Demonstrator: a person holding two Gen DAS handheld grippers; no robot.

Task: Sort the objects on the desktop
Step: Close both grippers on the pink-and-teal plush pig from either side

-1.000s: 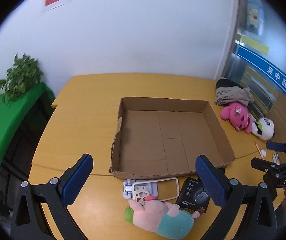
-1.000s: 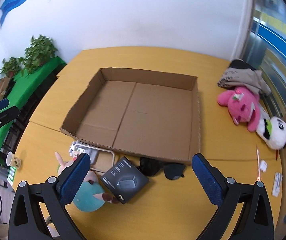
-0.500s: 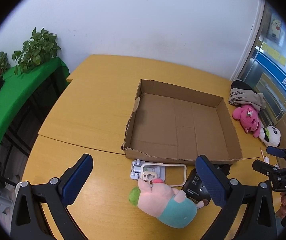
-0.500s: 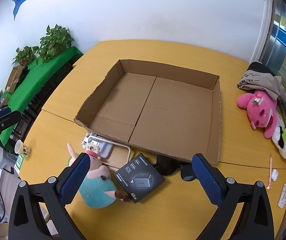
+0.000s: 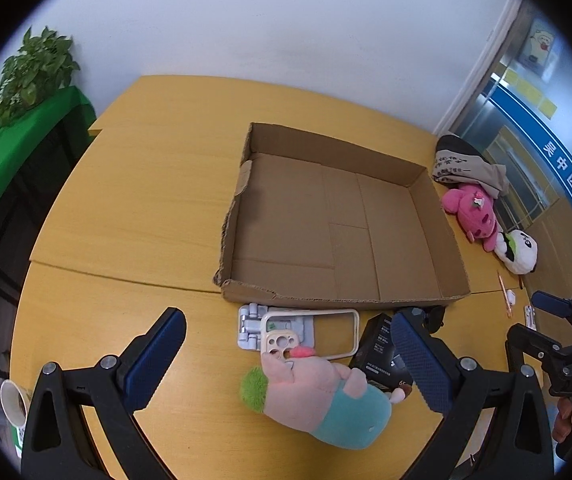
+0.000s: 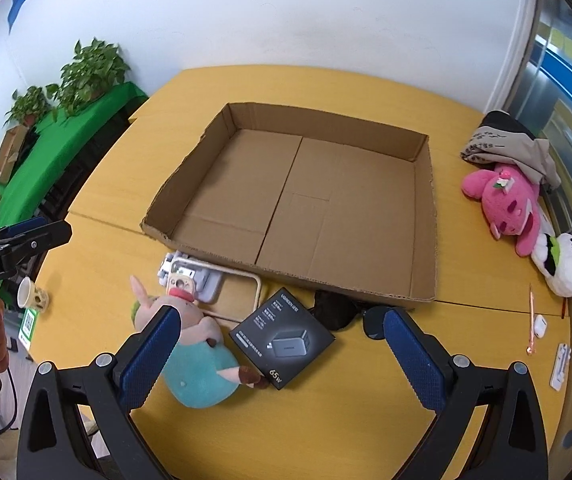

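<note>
A shallow cardboard box [image 5: 417,300] [image 6: 421,296] lies empty on the yellow table. In front of it lie a pink plush pig in a teal shirt [image 5: 321,400] [image 6: 194,356], a beige phone case [image 5: 349,334] [image 6: 256,284] over a grey folding stand [image 5: 250,326] [image 6: 206,284], a black charger box [image 5: 377,348] [image 6: 282,342] and dark sunglasses [image 6: 341,312]. My left gripper [image 5: 286,356] hovers open above the pig and case. Open too, my right gripper [image 6: 278,354] hangs over the charger box. Neither holds anything.
A pink plush [image 6: 505,204], a panda plush [image 6: 561,264] and a folded cloth bag [image 6: 505,144] lie at the right. A pencil [image 6: 531,320] and small white items sit near the right edge. A paper cup [image 6: 26,292] stands left; green-covered shelf with plants [image 6: 86,76] beyond.
Both views have pulled back and up, so the box and the objects sit farther from the fingers. Nothing on the table has moved; both grippers stay open.
</note>
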